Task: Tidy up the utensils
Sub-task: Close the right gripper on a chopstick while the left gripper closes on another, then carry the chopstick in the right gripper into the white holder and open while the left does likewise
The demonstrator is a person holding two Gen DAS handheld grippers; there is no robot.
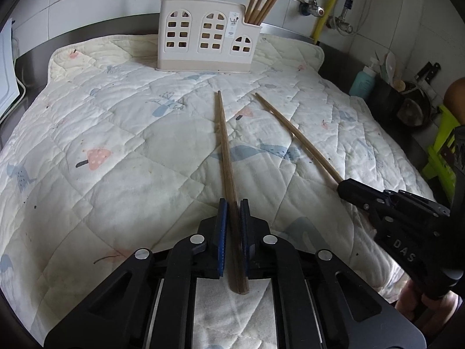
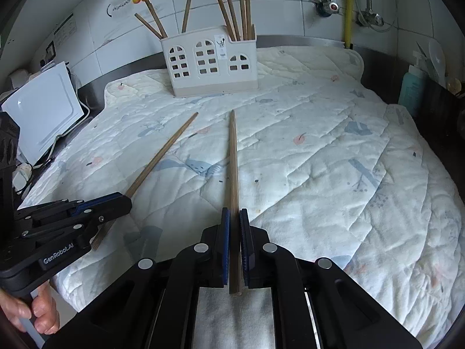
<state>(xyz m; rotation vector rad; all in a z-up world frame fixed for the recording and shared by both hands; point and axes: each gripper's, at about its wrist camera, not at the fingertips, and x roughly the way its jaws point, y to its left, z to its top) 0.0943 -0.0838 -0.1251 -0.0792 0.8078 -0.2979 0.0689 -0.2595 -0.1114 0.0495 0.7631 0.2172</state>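
My left gripper (image 1: 234, 203) is shut on a brown wooden chopstick (image 1: 225, 151) that points toward the holder. My right gripper (image 2: 234, 212) is shut on a second chopstick (image 2: 233, 160), also pointing forward. Each shows in the other's view: the right gripper (image 1: 344, 186) with its chopstick (image 1: 293, 133), the left gripper (image 2: 125, 200) with its chopstick (image 2: 162, 154). A cream house-shaped utensil holder (image 1: 203, 40) stands at the far side of the quilted mat, also in the right wrist view (image 2: 210, 64). It holds several chopsticks (image 2: 235, 8) upright.
A pale quilted mat (image 1: 116, 145) with printed animals covers the counter. A white appliance (image 2: 43, 110) with a cord sits at the left edge. A teal soap bottle (image 2: 411, 87) and pipes with a yellow hose (image 2: 347, 8) stand at the right back wall.
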